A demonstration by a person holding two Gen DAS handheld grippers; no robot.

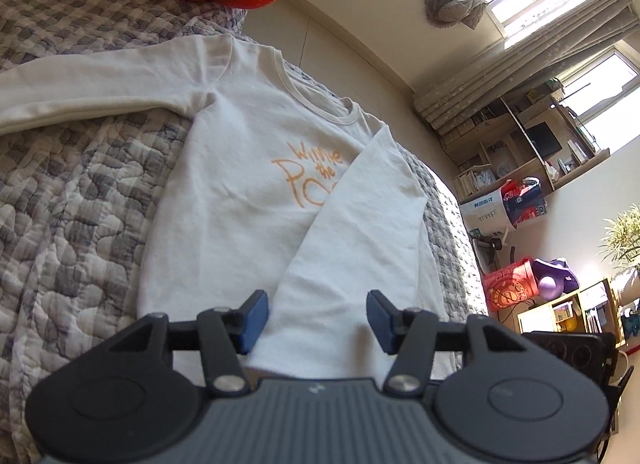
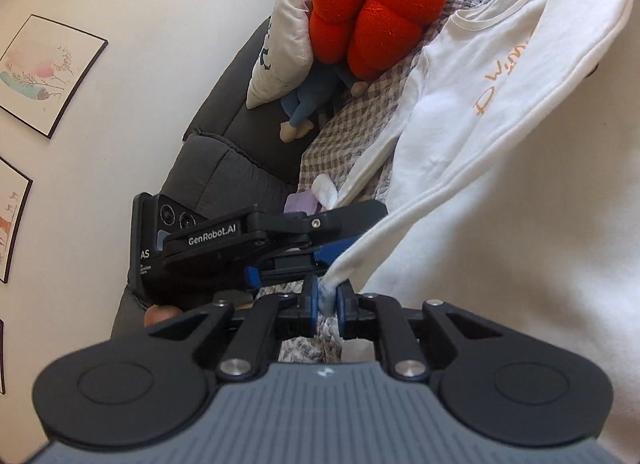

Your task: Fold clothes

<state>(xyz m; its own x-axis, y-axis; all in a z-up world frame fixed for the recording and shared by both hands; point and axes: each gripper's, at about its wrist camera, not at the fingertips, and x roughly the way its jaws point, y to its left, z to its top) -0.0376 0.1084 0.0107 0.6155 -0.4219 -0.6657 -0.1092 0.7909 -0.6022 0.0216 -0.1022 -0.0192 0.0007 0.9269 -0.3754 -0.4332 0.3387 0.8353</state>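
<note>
One sleeve (image 1: 352,223) lies folded across the white shirt (image 1: 224,199) on the quilted bed (image 1: 80,191). Right claw (image 2: 327,300) pinches its cuff; left claw (image 1: 318,318) gapes. Other sleeve (image 1: 100,91) likely follows.

"GenRobot.AI" on left gripper (image 2: 320,260), "Winnie the" on shirt (image 1: 248,167)

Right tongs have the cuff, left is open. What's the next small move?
Probably release the right tongs: the sleeve they pinch by the cuff already lies folded across the white shirt. The other sleeve remains spread on the quilt, and the open left tongs could take it next.
</note>
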